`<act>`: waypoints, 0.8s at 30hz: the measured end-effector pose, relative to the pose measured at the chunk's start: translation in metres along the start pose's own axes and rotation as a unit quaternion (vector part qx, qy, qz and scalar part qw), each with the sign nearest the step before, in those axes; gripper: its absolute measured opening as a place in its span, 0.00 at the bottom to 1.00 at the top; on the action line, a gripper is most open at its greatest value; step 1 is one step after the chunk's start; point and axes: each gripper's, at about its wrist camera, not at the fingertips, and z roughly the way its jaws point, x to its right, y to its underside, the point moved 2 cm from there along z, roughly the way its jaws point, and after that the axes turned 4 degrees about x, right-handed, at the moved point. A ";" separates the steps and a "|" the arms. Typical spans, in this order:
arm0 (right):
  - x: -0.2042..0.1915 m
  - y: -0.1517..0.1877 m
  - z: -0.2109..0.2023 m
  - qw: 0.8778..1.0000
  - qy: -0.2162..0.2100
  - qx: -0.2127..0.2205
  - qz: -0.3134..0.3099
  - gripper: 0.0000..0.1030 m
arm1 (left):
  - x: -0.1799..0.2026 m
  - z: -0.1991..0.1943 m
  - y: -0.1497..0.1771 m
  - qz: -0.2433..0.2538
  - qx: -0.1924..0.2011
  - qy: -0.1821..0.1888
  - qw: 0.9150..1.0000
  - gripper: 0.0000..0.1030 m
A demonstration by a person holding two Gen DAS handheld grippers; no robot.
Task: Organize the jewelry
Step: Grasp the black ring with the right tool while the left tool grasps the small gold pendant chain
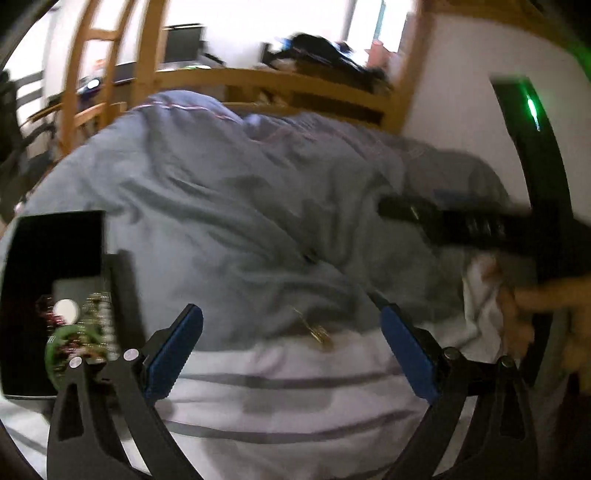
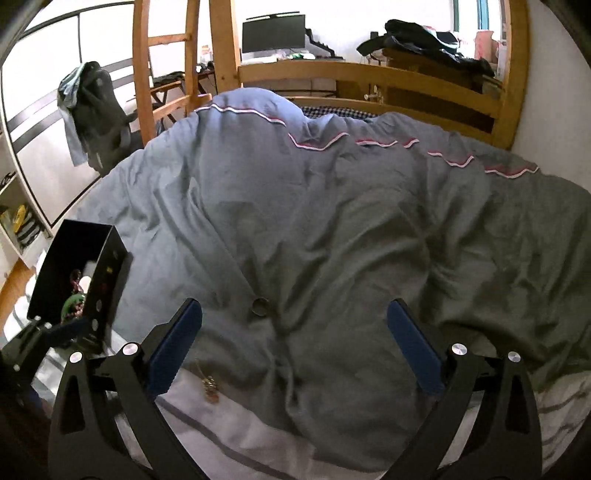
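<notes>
1. A rumpled grey-blue duvet [image 2: 314,221] covers the bed, soft and yielding under anything pressed on it.
2. The open black jewellery box [image 2: 70,273] sits at nine o'clock, trinkets inside.
3. Both the left gripper [image 1: 291,347] and right gripper [image 2: 295,343] gape empty.
4. A thin gold chain necklace [image 2: 209,384] lies at seven o'clock; light, limp and slippery, probably best pinched at its bunched pendant.
5. A small dark ring [image 2: 260,306] sits centrally; rigid, probably best gripped across its band.

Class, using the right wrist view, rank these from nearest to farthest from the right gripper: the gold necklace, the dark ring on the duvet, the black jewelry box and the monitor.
1. Gold necklace, beside the right gripper's left finger, at the duvet edge.
2. Dark ring, ahead, left of centre.
3. Black jewelry box, far left.
4. Monitor, on the desk beyond the bed.
</notes>
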 end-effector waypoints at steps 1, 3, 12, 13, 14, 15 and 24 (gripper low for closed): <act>0.001 0.001 0.002 1.000 -0.011 0.008 0.004 0.96 | 0.005 0.003 0.004 0.014 -0.005 0.001 1.000 0.92; 0.001 0.004 0.010 0.999 -0.042 0.019 0.012 0.96 | 0.011 0.009 0.008 0.028 -0.015 0.011 0.999 0.92; -0.018 0.021 0.080 0.992 -0.118 -0.044 0.007 0.43 | 0.015 0.061 0.021 0.034 -0.074 0.030 0.996 0.60; -0.020 0.025 0.085 0.992 -0.113 -0.051 0.000 0.43 | 0.015 0.065 0.022 0.034 -0.077 0.033 0.996 0.58; -0.022 0.028 0.090 0.993 -0.109 -0.055 -0.003 0.43 | 0.016 0.067 0.021 0.035 -0.078 0.035 0.996 0.55; -0.022 0.030 0.093 0.993 -0.109 -0.056 0.000 0.43 | 0.016 0.070 0.022 0.035 -0.081 0.036 0.995 0.55; -0.016 0.035 0.105 0.996 -0.085 -0.025 0.024 0.35 | 0.005 0.088 0.025 0.005 -0.110 0.033 0.993 0.13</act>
